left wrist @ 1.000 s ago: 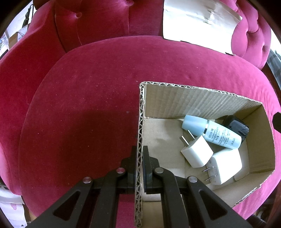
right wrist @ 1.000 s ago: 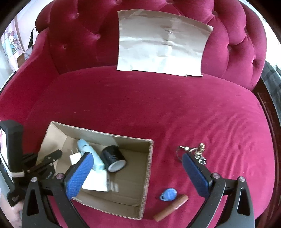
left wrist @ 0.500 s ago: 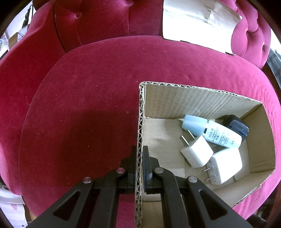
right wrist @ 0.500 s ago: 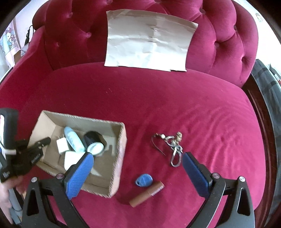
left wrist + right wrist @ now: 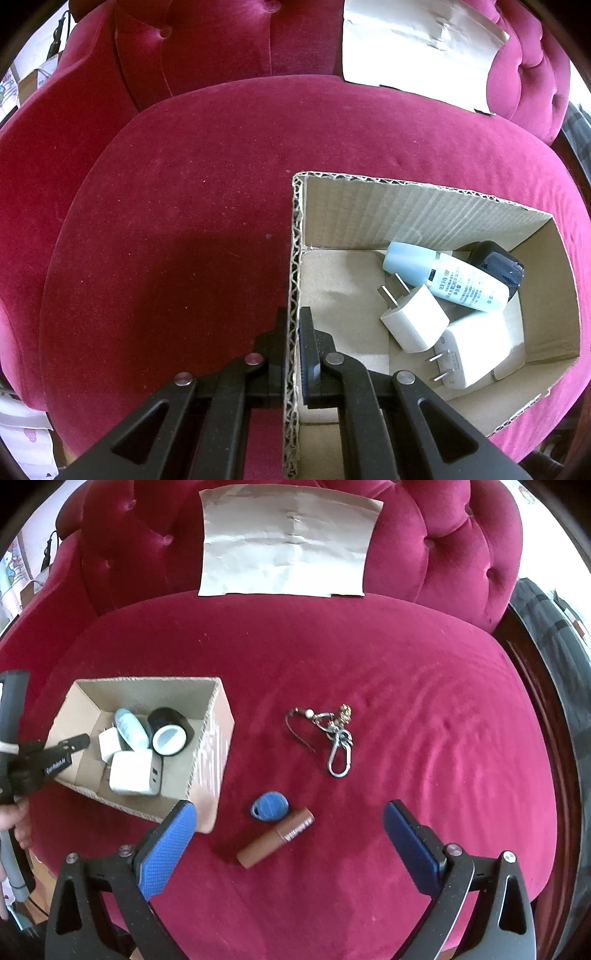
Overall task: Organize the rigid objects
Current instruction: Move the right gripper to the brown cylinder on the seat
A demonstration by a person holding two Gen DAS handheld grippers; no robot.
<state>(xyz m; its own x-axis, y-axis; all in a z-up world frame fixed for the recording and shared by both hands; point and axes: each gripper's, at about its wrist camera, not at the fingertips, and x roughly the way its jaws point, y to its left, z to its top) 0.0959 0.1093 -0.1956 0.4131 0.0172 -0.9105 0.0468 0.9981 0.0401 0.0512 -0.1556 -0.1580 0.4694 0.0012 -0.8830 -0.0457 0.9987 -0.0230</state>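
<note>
Only the right wrist view shows loose items on the sofa seat (image 5: pixel 369 657).
Brown tube (image 5: pixel 275 837) lies between the released jaws of the right gripper (image 5: pixel 288 823); left gripper (image 5: pixel 294 332) clenches the box wall (image 5: pixel 294 258).

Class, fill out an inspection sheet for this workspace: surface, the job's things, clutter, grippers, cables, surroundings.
Surface: red velvet sofa seat.
Job's things: cardboard box holds two white chargers, a pale blue bottle and a dark jar; blue tag, brown tube and keyring lie loose on the seat.
Clutter: paper sheet against the backrest.
Grippers: left gripper shut on the box wall; right gripper open above the tag and tube.
Cables: nothing seen.
Surroundings: dark fabric at the right edge.
</note>
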